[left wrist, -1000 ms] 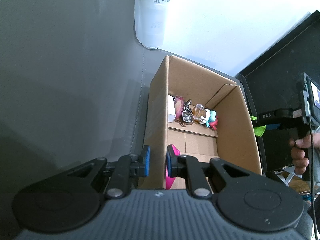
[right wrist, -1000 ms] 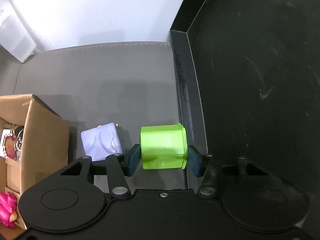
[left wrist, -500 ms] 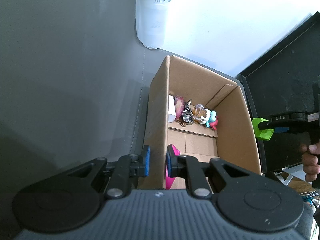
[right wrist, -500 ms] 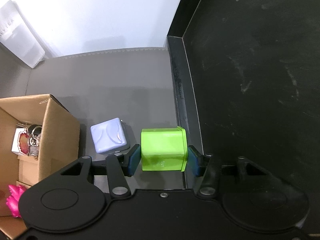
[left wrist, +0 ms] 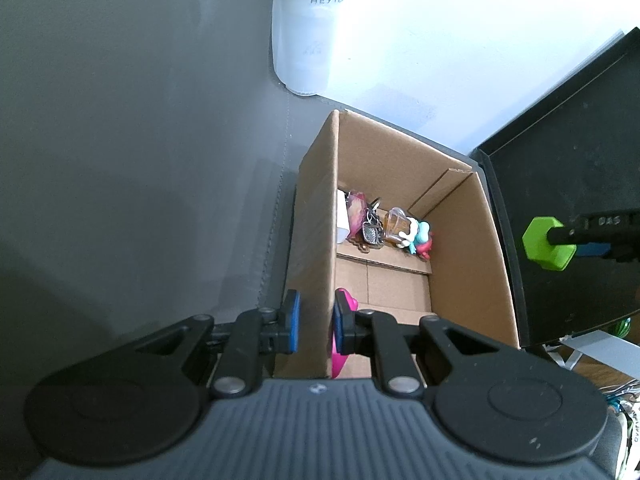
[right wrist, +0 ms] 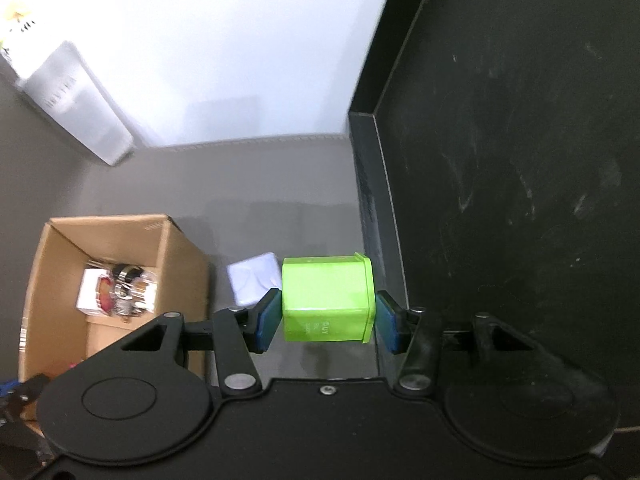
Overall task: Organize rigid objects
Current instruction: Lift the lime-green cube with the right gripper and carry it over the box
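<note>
My right gripper (right wrist: 327,320) is shut on a lime-green box (right wrist: 326,298), held above the grey surface; the same green box (left wrist: 546,249) shows at the right of the left wrist view. My left gripper (left wrist: 314,322) is shut on the near left wall of an open cardboard box (left wrist: 316,216). Inside the cardboard box (right wrist: 44,280) lie keys (left wrist: 372,228), a small amber bottle (left wrist: 396,222), a teal and red figure (left wrist: 420,238) and a pink item (left wrist: 346,308). A pale lavender cube (right wrist: 252,276) rests on the surface between the cardboard box and the green box.
A large black tray (right wrist: 520,160) fills the right side, its raised rim next to the green box. A frosted white container (left wrist: 306,28) stands at the back by the white wall. Grey mat stretches to the left of the cardboard box.
The right gripper has risen with the green box, so the lavender cube and cardboard box look smaller and farther below. The left gripper has held still on the box wall.
</note>
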A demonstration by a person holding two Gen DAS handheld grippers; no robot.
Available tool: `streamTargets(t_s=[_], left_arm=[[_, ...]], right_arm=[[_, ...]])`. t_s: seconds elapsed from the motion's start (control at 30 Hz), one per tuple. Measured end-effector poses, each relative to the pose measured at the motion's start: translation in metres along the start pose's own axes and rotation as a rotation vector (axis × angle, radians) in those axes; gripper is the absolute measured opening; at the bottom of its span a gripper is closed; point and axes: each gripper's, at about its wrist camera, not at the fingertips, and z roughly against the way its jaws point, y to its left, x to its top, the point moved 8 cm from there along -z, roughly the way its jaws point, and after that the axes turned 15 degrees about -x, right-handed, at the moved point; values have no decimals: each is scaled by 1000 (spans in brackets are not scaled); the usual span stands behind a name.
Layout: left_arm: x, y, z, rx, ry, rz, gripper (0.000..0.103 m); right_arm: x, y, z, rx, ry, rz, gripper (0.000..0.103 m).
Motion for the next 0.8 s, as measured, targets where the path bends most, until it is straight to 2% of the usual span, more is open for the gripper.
streamTargets(t_s=[0.5,0.8], left_arm=[[-1,-5,4,-15,-3,1,16],[1,-4,6,-31,-9,6,17]], right_arm=[[7,14,46,101,-61,-3,49],[7,46,75,164,-74,36,49]])
